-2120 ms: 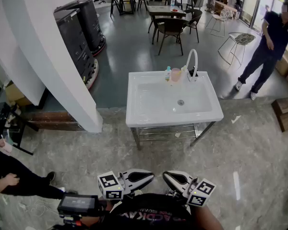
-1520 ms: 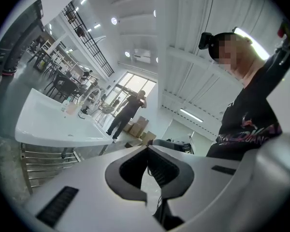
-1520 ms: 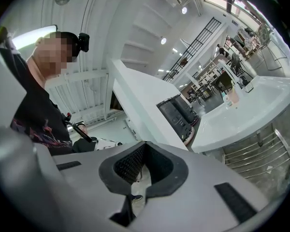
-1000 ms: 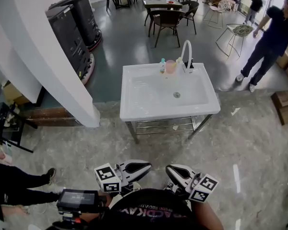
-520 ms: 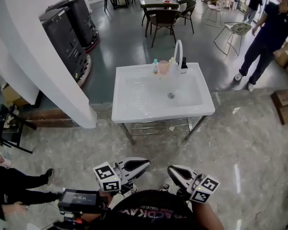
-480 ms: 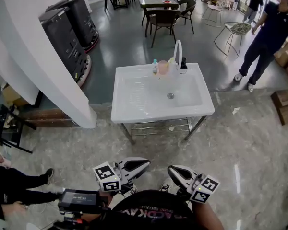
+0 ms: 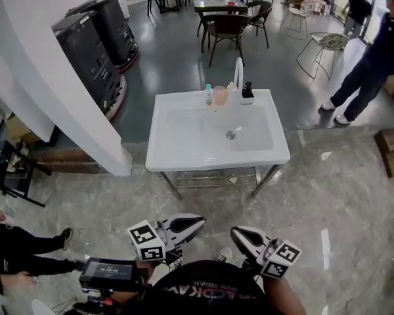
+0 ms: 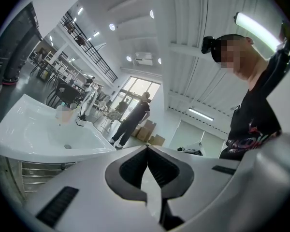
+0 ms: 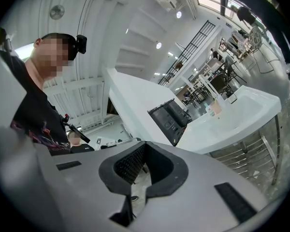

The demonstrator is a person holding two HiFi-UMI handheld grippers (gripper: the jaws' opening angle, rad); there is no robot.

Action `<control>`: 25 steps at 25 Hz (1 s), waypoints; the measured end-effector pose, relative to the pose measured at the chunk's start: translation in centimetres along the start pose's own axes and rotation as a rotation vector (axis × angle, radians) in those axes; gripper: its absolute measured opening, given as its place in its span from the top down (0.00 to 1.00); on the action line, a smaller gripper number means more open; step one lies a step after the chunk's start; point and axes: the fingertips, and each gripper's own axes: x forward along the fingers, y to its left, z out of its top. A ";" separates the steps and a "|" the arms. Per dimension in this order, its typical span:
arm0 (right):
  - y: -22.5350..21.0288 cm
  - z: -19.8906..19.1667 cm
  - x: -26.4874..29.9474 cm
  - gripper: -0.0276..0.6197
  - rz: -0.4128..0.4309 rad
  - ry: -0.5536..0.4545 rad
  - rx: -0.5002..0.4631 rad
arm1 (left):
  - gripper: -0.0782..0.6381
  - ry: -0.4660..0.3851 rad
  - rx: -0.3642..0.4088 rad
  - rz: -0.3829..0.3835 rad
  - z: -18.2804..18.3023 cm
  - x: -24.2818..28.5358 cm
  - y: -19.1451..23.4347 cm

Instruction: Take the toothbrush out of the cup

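A pink cup stands on the back rim of a white sink, left of the white faucet. The toothbrush in it is too small to make out. Both grippers are held low by my body, far from the sink. My left gripper is shut and holds nothing, and so is my right gripper. In the left gripper view the jaws meet and the cup is a small blur. In the right gripper view the jaws also meet, with the cup far off.
A small bottle and a black dispenser flank the cup. A white pillar and black machines stand to the left. A person stands at the right, with chairs and tables behind the sink.
The sink has shifted left and a little lower in the head view as I come closer. The person at the right has moved toward the edge. Both grippers stay shut.
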 end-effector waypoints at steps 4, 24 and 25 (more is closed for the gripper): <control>-1.3 0.5 -1.3 0.94 0.015 -0.001 0.010 | 0.88 -0.001 0.003 0.026 -0.2 1.7 0.2; -5.0 4.1 -5.9 0.94 0.010 -0.030 0.035 | 0.88 -0.013 0.067 0.103 2.2 7.3 1.4; -5.1 4.3 -5.9 0.94 0.008 -0.031 0.032 | 0.88 -0.015 0.072 0.102 2.4 7.5 1.6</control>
